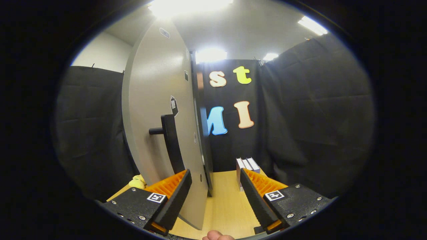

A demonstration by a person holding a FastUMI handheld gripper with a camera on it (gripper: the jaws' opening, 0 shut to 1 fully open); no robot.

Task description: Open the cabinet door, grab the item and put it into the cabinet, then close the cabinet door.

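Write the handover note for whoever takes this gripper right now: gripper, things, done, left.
Gripper: open, holding nothing, its fingers straddling the free edge of the grey cabinet door.
Door: swung open, black bar handle facing out, just beyond the left finger.
Items: white boxes stand on the light wooden table beyond the right finger; a yellow soft thing lies left of the door.
Done: door open.
Left: grab the item, put it in, close the door.
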